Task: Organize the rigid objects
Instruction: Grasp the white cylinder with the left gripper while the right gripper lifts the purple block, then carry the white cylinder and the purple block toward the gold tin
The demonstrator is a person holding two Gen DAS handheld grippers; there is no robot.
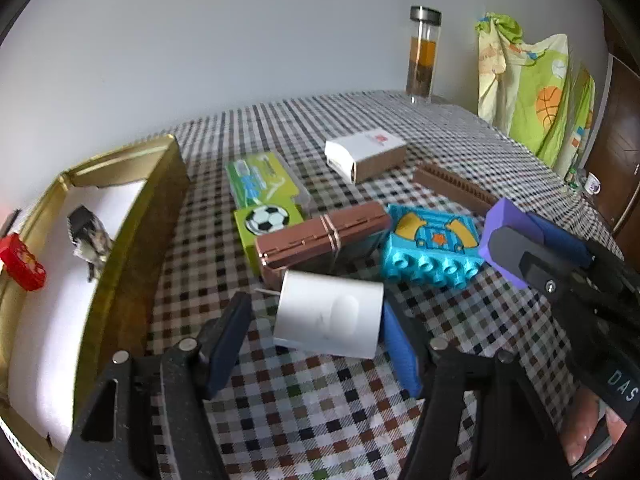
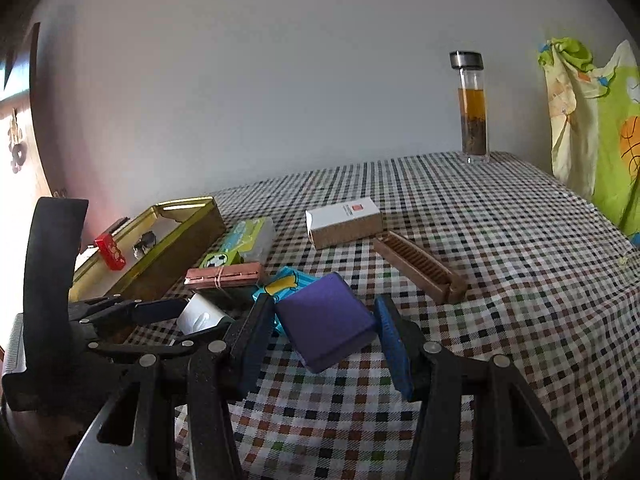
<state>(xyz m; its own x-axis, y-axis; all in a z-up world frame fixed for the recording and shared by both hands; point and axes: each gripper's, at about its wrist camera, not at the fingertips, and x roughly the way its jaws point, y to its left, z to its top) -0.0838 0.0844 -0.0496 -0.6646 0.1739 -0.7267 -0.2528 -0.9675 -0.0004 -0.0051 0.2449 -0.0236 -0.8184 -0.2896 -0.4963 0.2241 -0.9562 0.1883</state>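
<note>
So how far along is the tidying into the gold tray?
Done: a red block and a dark clip lie in the gold tray. In hand: the white box and purple block, each between jaws. Left: comb, blue brick, other boxes.

Table's got a checkered cloth (image 2: pixel 500 240) with a gold tray (image 1: pixel 132 216), white carton (image 1: pixel 366 156), brown comb (image 2: pixel 420 272), blue toy block (image 1: pixel 432 248), copper case (image 1: pixel 320 236), green soccer box (image 1: pixel 266 200) and tea bottle (image 2: pixel 473 108) (way back by the wall)
</note>
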